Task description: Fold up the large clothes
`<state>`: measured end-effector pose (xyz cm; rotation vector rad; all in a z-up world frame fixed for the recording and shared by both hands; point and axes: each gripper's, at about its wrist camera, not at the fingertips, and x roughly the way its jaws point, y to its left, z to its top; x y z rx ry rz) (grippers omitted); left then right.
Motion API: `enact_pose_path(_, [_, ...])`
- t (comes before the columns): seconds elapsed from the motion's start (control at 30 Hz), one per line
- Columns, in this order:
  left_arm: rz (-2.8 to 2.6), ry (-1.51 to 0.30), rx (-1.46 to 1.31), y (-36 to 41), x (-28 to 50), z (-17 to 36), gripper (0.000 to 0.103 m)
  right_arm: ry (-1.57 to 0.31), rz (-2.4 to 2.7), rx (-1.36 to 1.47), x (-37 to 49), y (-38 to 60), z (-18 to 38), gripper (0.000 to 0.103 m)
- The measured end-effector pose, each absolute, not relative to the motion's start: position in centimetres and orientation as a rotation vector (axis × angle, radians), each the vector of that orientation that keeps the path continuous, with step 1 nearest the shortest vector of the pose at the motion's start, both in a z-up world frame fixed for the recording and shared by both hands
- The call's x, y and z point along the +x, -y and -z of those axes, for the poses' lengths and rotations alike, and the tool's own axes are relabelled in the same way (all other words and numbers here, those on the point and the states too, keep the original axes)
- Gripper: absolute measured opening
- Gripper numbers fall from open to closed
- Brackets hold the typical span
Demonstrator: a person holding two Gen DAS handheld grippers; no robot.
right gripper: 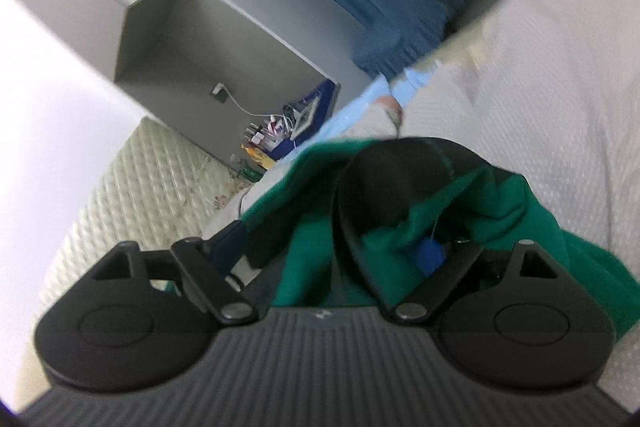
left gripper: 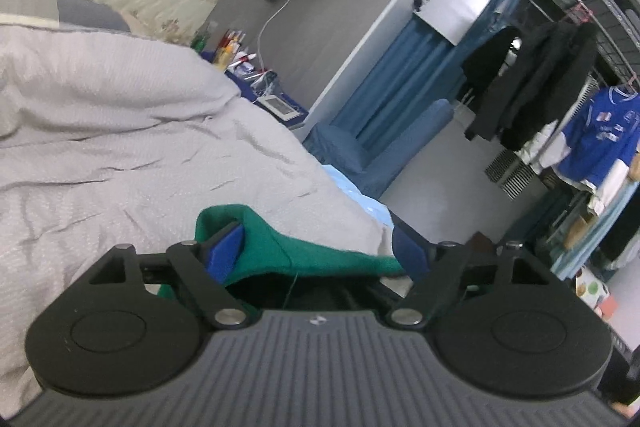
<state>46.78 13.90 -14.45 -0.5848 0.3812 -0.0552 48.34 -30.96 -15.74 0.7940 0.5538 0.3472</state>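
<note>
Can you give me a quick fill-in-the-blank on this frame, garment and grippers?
1. The garment between the left gripper's fingers is mainly ____ in colour.
2. It lies on a ____ bedspread.
3. The pads on the gripper fingers are ____.
4. In the right wrist view, the right gripper points at the garment's ____ lining.

Missing words: green; white; blue; black

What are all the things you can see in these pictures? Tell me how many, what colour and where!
green garment: one, green with dark lining, on the bed between both grippers
bedspread: one, pale grey, covering the bed
curtain: one, blue, far wall
hanging clothes: several, black and blue, on a rack at right
bedside clutter: several items, mixed colours, beside the bed
left gripper: one, black, blue pads, jaws wide
right gripper: one, black, fabric between jaws
</note>
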Motion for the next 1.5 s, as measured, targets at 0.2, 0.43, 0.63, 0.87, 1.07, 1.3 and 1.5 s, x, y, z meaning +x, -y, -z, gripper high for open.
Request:
enact_pose_path(0.2, [0.128,-0.407,-0.534,-12.8,43.6,13.7,0.084,-0.49,-0.372,0.601,45.3,28.8,13.5,0.088])
enact_pose_path(0.43, [0.08,-0.488,-0.565,-12.3,42.4,14.9,0.084,-0.523,-0.352,0.511,46.0,26.9,14.4,0.088])
enact_pose_path(0.63, [0.06,-0.538,-0.603,-12.1,43.0,16.6,0.084,-0.565,-0.306,0.523,48.1,25.5,16.5,0.087])
enact_pose_path(0.87, [0.063,-0.551,-0.616,-11.1,45.9,18.4,0.08,-0.541,-0.246,0.478,51.5,24.5,17.4,0.063])
enact_pose_path(1.07, [-0.027,-0.58,-0.582,-11.2,48.8,18.6,0.025,-0.557,-0.204,0.496,52.5,25.2,18.7,0.014])
enact_pose_path(1.3, [0.002,-0.494,-0.635,-12.5,48.2,17.5,0.003,-0.429,-0.23,0.541,49.6,26.9,15.6,0.01])
enact_pose_path(1.5, [0.045,-0.333,-0.611,-13.3,48.7,12.4,0.0,-0.345,-0.233,0.532,50.9,28.5,12.0,0.01])
